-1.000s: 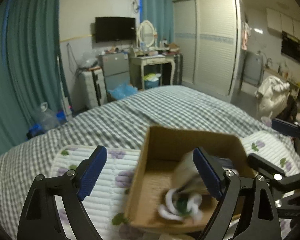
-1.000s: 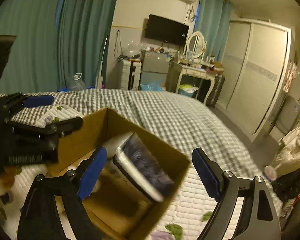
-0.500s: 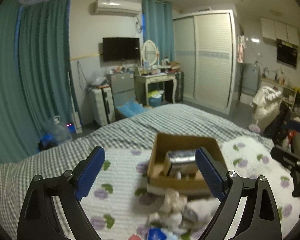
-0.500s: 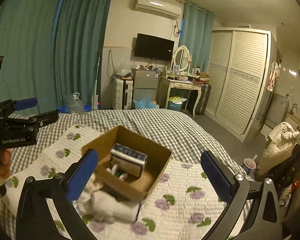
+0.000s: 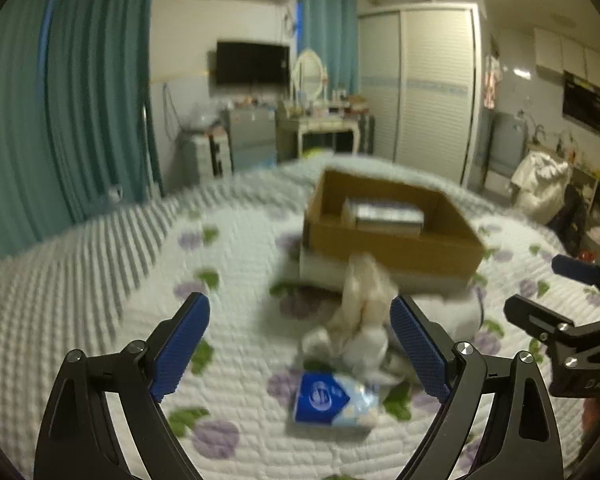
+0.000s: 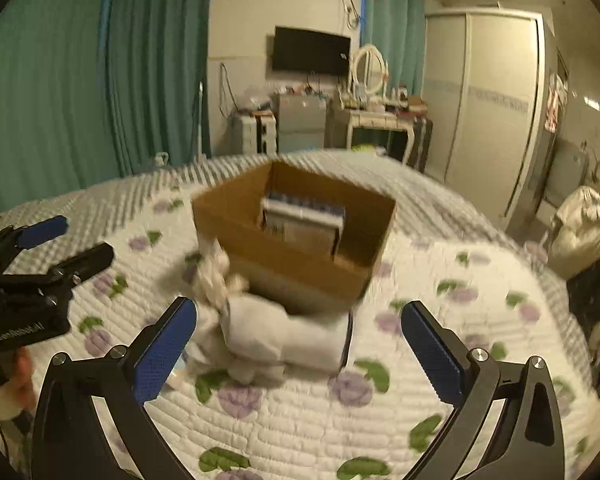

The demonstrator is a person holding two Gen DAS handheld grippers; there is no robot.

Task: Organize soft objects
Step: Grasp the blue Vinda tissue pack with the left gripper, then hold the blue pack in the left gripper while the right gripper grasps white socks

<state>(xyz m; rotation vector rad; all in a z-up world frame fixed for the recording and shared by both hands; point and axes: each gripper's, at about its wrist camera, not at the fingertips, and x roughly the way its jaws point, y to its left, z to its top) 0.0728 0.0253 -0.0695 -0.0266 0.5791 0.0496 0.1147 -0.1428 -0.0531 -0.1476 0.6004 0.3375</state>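
Left wrist view: the left tool [image 5: 300, 346] is spread wide and holds nothing, poised over a quilt [image 5: 100, 312] with purple flowers on the bed. Between its fingers lies a loose heap of pale cloths [image 5: 360, 320], and just in front of that a blue packet [image 5: 328, 398]. Beyond the heap stands a box [image 5: 392, 248] with a silver pack [image 5: 384, 216] inside. The right tool [image 5: 572, 312] shows at the right edge.

Right wrist view: the right tool [image 6: 298, 354] is likewise wide and empty. A white bundle [image 6: 284, 336] lies between its fingers, touching the near corner of the box [image 6: 300, 260]; crumpled cloth [image 6: 216, 276] rests against the box's left side. The pack [image 6: 300, 224] stands upright inside. The left tool [image 6: 48, 248] is at the left.
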